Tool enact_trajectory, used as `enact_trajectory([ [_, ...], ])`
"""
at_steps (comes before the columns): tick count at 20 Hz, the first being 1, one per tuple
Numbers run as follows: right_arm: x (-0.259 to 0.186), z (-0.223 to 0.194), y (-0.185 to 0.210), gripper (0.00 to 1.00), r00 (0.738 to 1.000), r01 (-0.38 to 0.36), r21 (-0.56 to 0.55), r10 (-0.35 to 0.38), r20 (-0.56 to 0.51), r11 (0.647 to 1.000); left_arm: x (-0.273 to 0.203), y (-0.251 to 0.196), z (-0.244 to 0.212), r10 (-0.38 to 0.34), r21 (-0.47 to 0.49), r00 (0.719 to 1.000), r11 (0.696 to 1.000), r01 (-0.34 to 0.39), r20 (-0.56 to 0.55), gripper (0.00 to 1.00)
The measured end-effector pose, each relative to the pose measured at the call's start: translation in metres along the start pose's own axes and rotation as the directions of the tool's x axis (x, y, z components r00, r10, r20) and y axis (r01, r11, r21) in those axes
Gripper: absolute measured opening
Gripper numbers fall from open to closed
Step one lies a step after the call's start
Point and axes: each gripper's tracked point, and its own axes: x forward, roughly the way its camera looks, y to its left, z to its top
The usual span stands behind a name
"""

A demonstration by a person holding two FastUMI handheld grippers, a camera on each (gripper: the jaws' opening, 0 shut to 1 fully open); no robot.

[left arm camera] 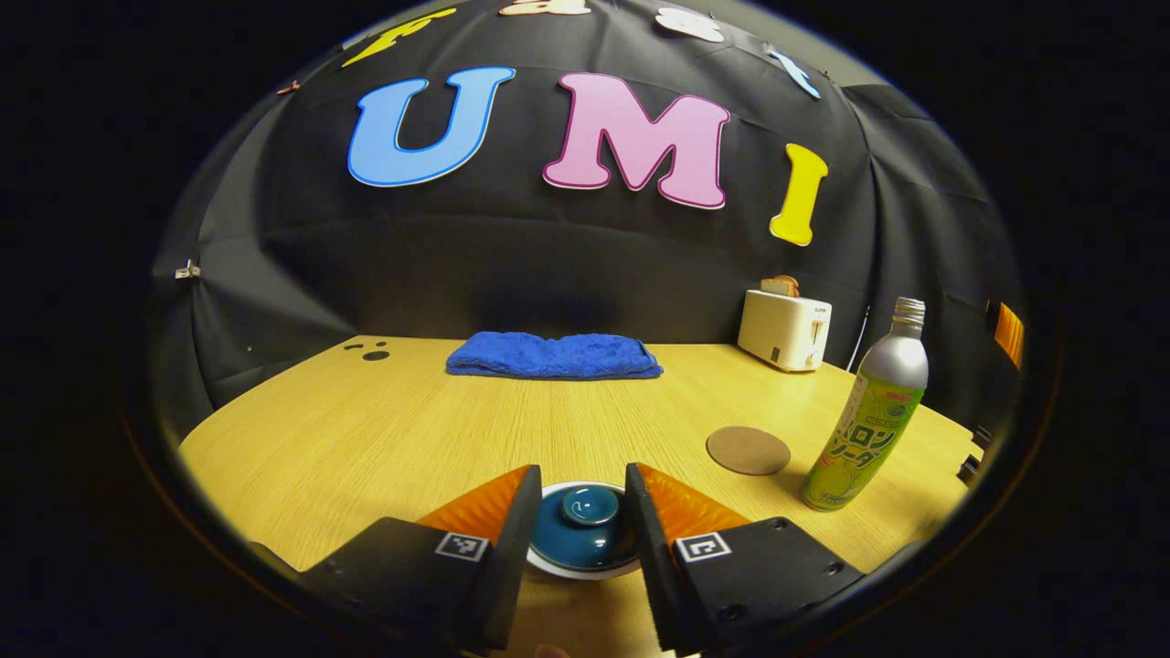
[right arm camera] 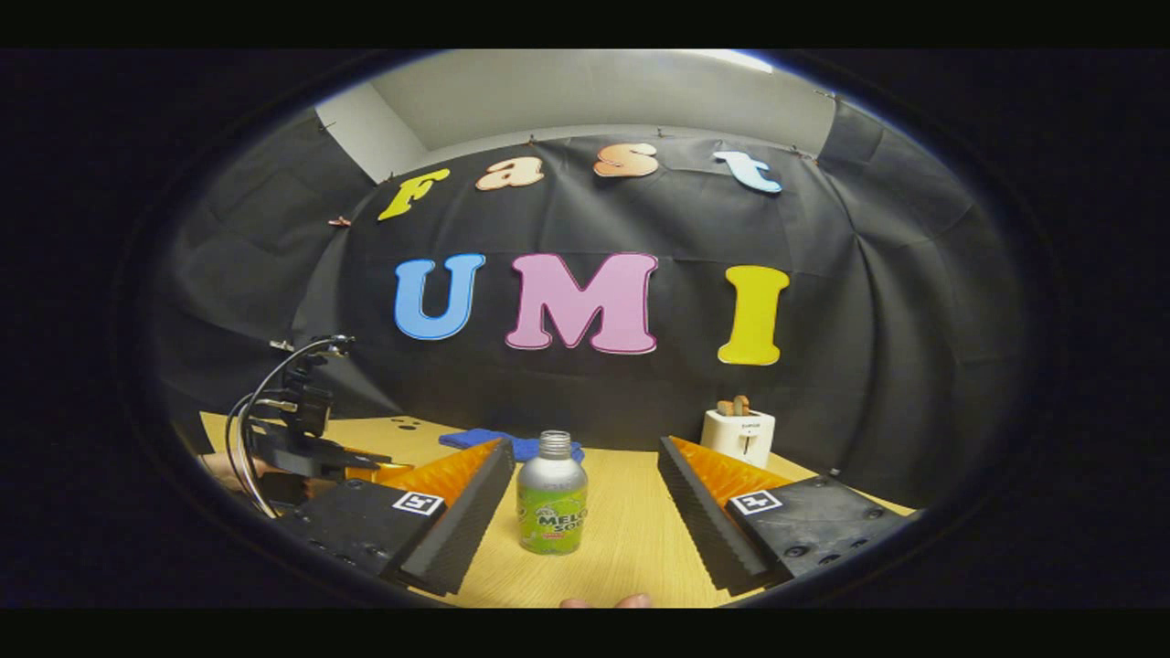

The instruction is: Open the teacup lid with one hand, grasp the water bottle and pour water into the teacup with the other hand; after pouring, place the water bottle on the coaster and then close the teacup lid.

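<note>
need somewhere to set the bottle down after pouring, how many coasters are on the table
1. The round brown coaster lies flat on the wooden table, just left of the water bottle and in front of the toaster. Others could be hidden.

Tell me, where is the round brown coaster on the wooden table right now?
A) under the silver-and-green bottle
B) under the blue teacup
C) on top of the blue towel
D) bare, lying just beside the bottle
D: in the left gripper view the round brown coaster lies bare on the wooden table, with the silver-and-green bottle standing beside it.
</note>
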Motion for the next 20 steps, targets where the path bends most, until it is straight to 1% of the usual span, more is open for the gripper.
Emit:
enact_trajectory([
  [2,0.000,-0.002,0.002,0.97,1.000,-0.005,0.003,0.005,-0.005,1.000,0.001,-0.001,0.002,0.000,0.000,1.000,1.000,0.000,0.006,0.50],
  [3,0.000,-0.003,0.003,0.97,1.000,-0.006,0.002,0.006,-0.007,1.000,0.001,-0.001,0.004,0.003,-0.002,1.000,1.000,-0.003,0.011,0.41],
  [4,0.000,-0.004,0.003,0.97,1.000,-0.006,-0.001,0.006,-0.008,1.000,0.000,-0.001,0.004,0.001,-0.007,1.000,1.000,-0.001,0.019,0.37],
  [9,0.006,-0.021,0.007,0.97,0.999,-0.016,0.001,0.016,-0.043,1.000,-0.011,0.003,0.014,0.000,-0.051,0.996,0.999,0.004,0.088,0.32],
  [13,0.014,-0.049,0.019,0.98,0.992,-0.047,0.033,0.050,-0.114,0.998,-0.040,0.005,0.028,0.008,-0.058,0.987,0.998,0.002,0.158,0.31],
  [16,0.023,-0.079,0.018,0.98,0.980,-0.029,0.029,0.034,-0.195,0.999,-0.070,0.016,0.033,0.036,-0.056,0.976,0.998,-0.025,0.213,0.31],
  [20,0.040,-0.100,0.025,0.98,0.971,-0.026,0.053,0.038,-0.235,0.998,-0.087,0.039,0.040,0.084,-0.047,0.956,0.996,-0.074,0.280,0.30],
])
